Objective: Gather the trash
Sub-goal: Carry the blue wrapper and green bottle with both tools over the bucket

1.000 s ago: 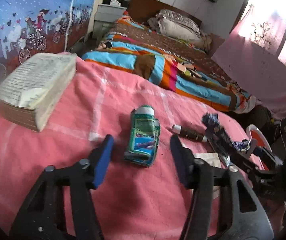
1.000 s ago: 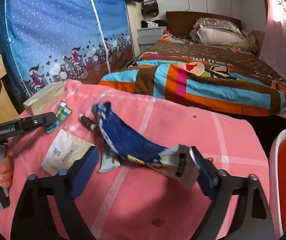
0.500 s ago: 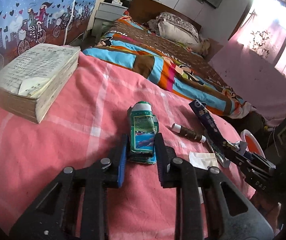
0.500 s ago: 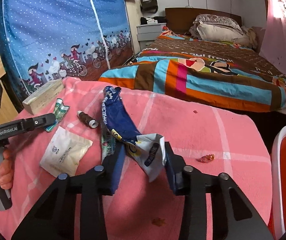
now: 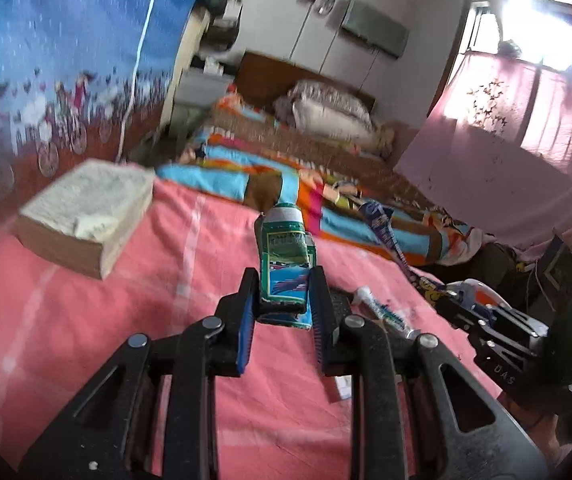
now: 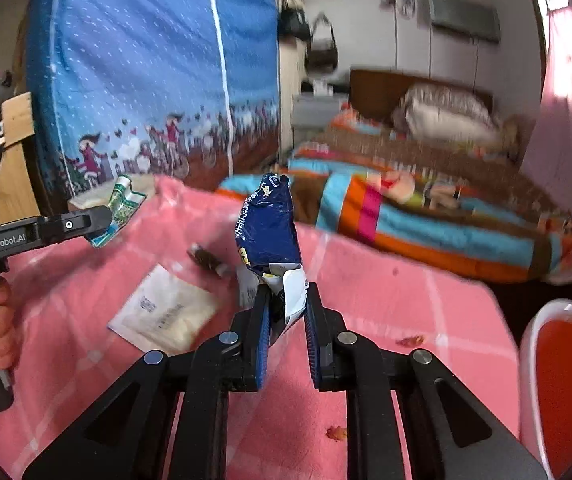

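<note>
My left gripper (image 5: 281, 304) is shut on a crushed green carton with a white cap (image 5: 286, 264) and holds it above the pink cloth; the carton also shows in the right wrist view (image 6: 119, 210). My right gripper (image 6: 286, 312) is shut on a blue and white snack wrapper (image 6: 267, 228), lifted upright above the cloth; the wrapper also shows in the left wrist view (image 5: 384, 228). A white flat packet (image 6: 165, 314), a small brown bottle (image 6: 205, 258) and a squeezed tube (image 5: 382, 312) lie on the cloth.
A thick book (image 5: 85, 216) lies at the table's far left. A red bin with a white rim (image 6: 566, 384) stands low at the right. Small crumbs (image 6: 336, 434) lie on the pink cloth. A bed with a striped blanket (image 6: 426, 216) lies behind the table.
Both grippers closed, the left on the green carton and the right on the blue wrapper, then lifted them off the cloth.
</note>
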`<act>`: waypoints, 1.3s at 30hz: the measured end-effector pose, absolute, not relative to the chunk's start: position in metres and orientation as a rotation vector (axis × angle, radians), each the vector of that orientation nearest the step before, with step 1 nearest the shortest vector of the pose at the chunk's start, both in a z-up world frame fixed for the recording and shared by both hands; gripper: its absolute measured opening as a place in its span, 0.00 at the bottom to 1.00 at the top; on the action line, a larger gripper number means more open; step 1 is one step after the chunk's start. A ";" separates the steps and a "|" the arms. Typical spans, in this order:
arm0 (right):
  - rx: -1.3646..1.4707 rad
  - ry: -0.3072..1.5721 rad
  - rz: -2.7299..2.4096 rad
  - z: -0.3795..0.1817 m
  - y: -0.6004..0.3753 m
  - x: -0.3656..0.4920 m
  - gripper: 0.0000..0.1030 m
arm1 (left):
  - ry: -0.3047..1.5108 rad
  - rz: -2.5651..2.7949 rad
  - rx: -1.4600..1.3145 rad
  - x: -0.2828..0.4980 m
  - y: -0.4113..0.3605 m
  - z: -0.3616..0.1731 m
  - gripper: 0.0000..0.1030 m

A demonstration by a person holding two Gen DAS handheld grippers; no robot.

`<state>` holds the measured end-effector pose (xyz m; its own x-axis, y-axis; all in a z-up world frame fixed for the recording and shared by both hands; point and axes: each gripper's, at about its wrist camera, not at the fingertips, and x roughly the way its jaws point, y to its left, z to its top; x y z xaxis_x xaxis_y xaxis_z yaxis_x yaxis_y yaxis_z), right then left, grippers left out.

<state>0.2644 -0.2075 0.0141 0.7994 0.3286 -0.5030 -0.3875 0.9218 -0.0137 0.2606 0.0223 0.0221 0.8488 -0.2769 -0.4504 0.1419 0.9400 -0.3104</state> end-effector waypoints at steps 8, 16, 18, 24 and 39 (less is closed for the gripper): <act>-0.107 0.173 0.345 0.038 -0.223 0.209 0.13 | 0.262 -0.253 -0.161 0.222 -0.010 0.050 0.30; -0.048 -0.026 0.242 0.066 -0.257 0.177 0.13 | 0.166 -0.312 -0.087 0.213 -0.051 0.069 0.30; -0.034 -0.050 0.212 0.071 -0.267 0.169 0.13 | 0.149 -0.336 -0.063 0.210 -0.064 0.074 0.31; 0.008 -0.103 0.116 0.081 -0.300 0.153 0.14 | 0.119 -0.426 -0.023 0.207 -0.110 0.087 0.31; 0.122 0.012 -0.133 0.065 -0.390 0.135 0.14 | 0.212 -0.635 0.054 0.206 -0.223 0.082 0.31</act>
<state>0.1355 -0.3903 0.0645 0.9911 -0.1319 -0.0199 0.1333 0.9837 0.1208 0.2064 -0.2226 0.0816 0.7840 -0.5832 -0.2125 0.5942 0.8042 -0.0145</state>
